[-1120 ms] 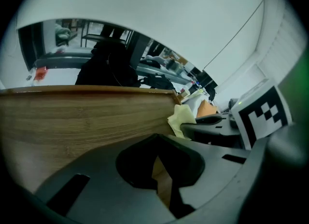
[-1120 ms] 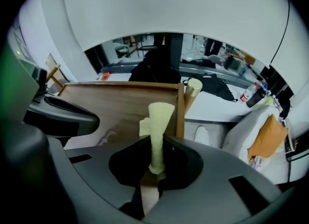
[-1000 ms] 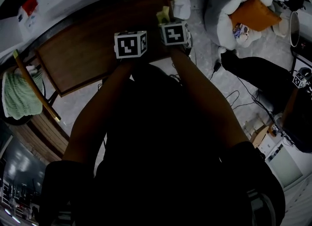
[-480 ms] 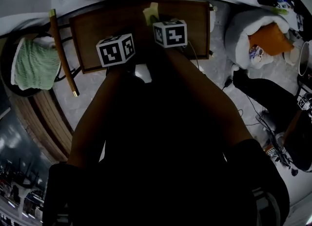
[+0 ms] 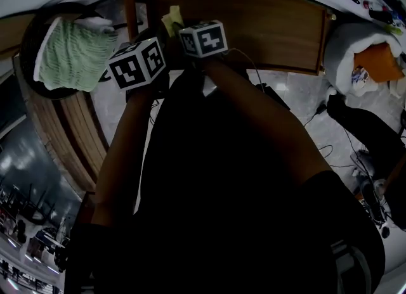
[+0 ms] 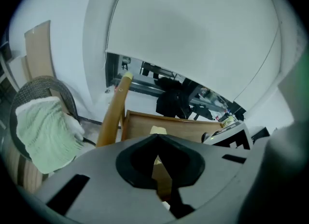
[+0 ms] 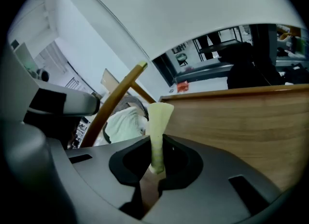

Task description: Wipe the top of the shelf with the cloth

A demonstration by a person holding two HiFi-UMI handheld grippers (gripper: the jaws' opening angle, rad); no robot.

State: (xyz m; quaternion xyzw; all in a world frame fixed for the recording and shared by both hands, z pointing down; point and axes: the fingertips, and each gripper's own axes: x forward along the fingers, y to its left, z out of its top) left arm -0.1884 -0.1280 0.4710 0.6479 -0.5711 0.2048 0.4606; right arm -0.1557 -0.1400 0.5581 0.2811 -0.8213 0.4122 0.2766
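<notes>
The brown wooden shelf top [image 5: 266, 26] spans the upper part of the head view and fills the right of the right gripper view [image 7: 241, 117]. A pale yellow-green cloth [image 5: 172, 18] sits at the shelf's left end. My right gripper [image 7: 155, 143] is shut on this cloth [image 7: 157, 121], which sticks up between the jaws. My left gripper [image 6: 158, 135] is shut beside it with nothing held; beyond its jaws I see the cloth [image 6: 158, 131] and the shelf [image 6: 183, 126]. In the head view both marker cubes sit side by side, and the jaws are hidden.
A green towel [image 5: 73, 52] hangs over a round dark chair left of the shelf. A wooden pole [image 5: 129, 1] leans between chair and shelf. A white beanbag with an orange cushion [image 5: 374, 58] lies at the right. Cables [image 5: 279, 96] run over the floor.
Both grippers and the cloth have travelled from the shelf's right end to its left end. The head view has turned left, so the chair and towel now lie near the grippers.
</notes>
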